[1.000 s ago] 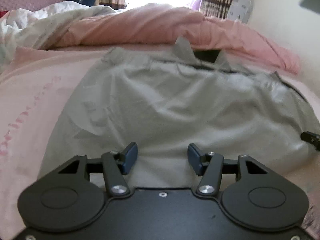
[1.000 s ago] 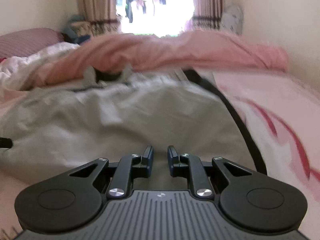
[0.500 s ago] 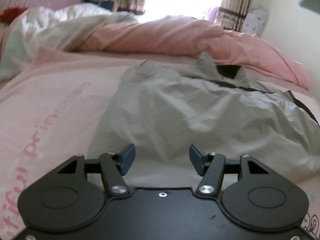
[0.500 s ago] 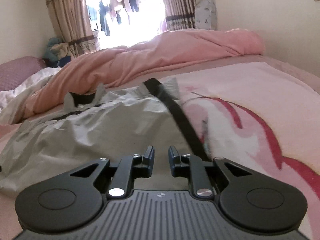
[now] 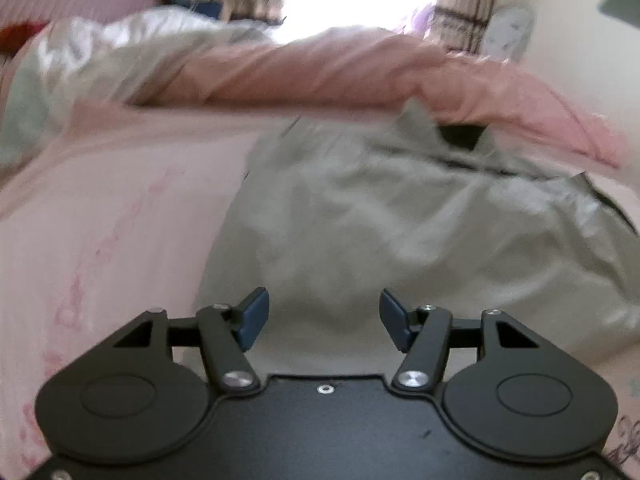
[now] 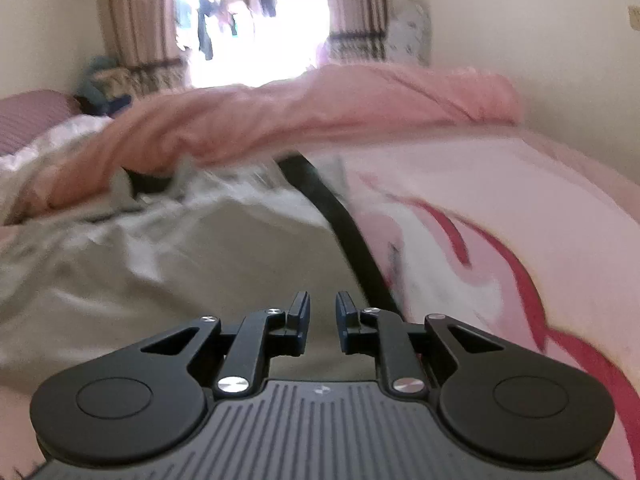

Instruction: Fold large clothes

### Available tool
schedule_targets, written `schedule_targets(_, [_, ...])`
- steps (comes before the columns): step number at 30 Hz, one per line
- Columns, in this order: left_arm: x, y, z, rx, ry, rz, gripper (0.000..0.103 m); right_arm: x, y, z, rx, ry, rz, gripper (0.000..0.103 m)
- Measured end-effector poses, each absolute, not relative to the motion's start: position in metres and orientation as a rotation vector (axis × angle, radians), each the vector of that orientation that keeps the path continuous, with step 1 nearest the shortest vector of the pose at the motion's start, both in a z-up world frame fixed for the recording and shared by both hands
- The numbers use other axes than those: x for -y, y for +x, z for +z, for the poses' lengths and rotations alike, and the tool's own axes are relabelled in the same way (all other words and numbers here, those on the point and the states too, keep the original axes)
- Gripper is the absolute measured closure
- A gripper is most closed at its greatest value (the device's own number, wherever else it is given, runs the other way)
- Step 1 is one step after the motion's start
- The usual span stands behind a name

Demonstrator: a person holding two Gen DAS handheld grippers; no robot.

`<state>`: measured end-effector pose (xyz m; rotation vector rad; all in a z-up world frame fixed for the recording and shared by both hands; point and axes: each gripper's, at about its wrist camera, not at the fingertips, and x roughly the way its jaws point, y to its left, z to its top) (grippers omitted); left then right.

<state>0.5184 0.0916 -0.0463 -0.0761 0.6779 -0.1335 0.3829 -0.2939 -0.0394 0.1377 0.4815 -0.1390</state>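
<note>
Two handheld grippers hover over a grey jacket [image 5: 400,232] spread on a pink bed [image 5: 100,240], between folds.

The left gripper [image 5: 322,316] is released, its jaws wide and just opening further, nothing between them. The right gripper [image 6: 323,322] stands slightly apart, gripping nothing, near the jacket's black-trimmed edge [image 6: 344,224]. Both angle downward over the near hem. Next, each likely needs to pinch an edge for another fold.

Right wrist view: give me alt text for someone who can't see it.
A grey garment with a black band lies spread on a pink bedsheet; the right gripper hovers over its near edge, jaws slightly apart, empty. A pink duvet lies bunched behind.
</note>
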Motion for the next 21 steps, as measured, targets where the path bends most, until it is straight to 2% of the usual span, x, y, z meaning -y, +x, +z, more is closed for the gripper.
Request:
schedule_targets(6, [-0.053, 0.546, -0.030, -0.624, -0.011, -0.195, 0.036, 0.260, 0.414, -0.030, -0.450, 0.124, -0.068, 0.082])
schedule_targets(16, [-0.042, 0.594, -0.071, -0.703, 0.005, -0.170, 0.034, 0.251, 0.456, -0.066, -0.526, 0.121, -0.083, 0.083])
schedule_targets(21, [-0.045, 0.594, -0.069, -0.709, -0.007, -0.172, 0.032, 0.246, 0.451, -0.065, -0.528, 0.085, -0.092, 0.082])
